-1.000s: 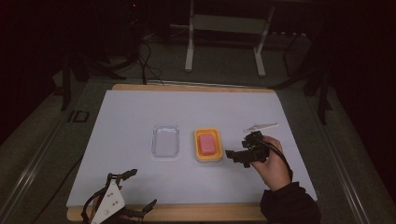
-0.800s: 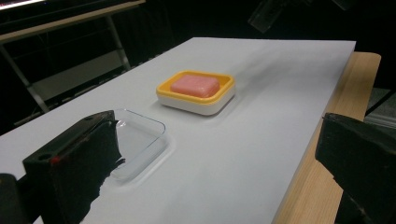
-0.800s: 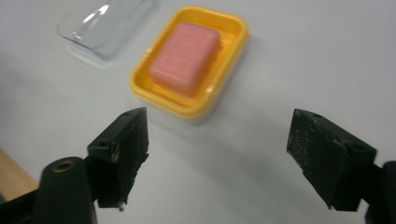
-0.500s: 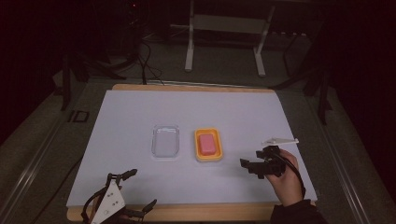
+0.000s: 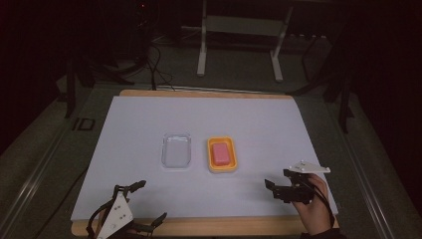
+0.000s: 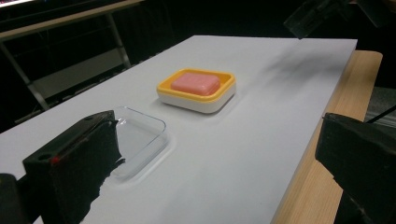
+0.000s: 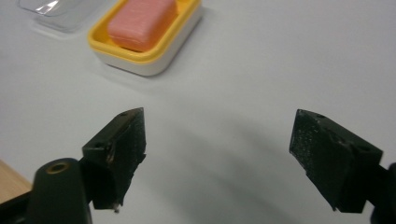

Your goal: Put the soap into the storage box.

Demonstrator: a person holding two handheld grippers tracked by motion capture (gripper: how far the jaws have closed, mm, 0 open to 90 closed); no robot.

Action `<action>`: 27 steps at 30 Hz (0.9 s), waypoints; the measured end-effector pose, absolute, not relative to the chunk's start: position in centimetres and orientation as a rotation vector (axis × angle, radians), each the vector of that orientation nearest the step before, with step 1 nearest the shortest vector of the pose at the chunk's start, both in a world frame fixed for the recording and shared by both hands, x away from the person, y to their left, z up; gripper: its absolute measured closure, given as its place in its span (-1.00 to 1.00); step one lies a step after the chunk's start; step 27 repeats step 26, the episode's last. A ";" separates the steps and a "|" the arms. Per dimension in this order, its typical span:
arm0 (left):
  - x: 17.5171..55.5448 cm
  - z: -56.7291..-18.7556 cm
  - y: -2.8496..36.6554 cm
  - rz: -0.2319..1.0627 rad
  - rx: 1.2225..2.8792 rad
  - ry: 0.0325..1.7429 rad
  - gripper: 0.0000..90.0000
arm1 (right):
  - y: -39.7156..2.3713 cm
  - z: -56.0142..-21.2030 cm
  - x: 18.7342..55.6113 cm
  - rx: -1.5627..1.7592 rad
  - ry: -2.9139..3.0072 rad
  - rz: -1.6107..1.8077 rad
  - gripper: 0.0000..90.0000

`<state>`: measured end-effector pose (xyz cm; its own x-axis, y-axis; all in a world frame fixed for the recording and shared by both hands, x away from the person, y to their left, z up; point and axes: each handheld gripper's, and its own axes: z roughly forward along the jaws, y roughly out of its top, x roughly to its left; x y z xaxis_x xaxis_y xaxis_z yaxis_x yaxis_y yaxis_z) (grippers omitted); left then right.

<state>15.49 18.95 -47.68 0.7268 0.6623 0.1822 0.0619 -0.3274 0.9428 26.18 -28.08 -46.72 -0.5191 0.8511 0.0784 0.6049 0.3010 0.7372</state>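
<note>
My right tongs hang over the white sheet that covers the table, at its near right corner, held in my right hand. Their jaws stand wide apart and have just been opening further; nothing lies between them, only bare white sheet, as the right gripper view makes plain. The grey three-cornered plate on top of them tilts toward the far edge.

My left tongs rest at the near left edge of the table, on the sheet's border. Their jaws too are spread wide with nothing between the pads; in the left gripper view the left jaw sits just in front of the clear lid and the right jaw hangs over the wooden edge.

The soap dish, yellow on top with a white base, sits near the middle of the sheet, a little to the right. A pink bar of soap lies inside it, flat, its long side running away from me. Just beside the dish on its left, apart from it, lies the clear plastic lid, flat on the sheet with its rim up. The dish is near my right tongs, ahead of them and to their left, untouched; in the right gripper view it lies beyond the left jaw.
</note>
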 end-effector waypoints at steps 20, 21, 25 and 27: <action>15.4 -47.8 19.0 0.680 1.843 0.579 -0.99 | -30.4 -47.9 25.3 1.354 2.130 1.045 -0.61; 15.4 -47.8 19.0 0.679 1.844 0.579 -0.99 | -30.4 -47.9 25.3 1.353 2.128 1.052 -0.61; 15.5 -47.8 19.0 0.668 1.846 0.580 -0.99 | -30.3 -47.9 25.3 1.352 2.133 1.056 -0.61; 15.5 -47.9 19.0 0.667 1.847 0.580 -0.99 | -30.3 -47.9 25.4 1.354 2.133 1.054 -0.61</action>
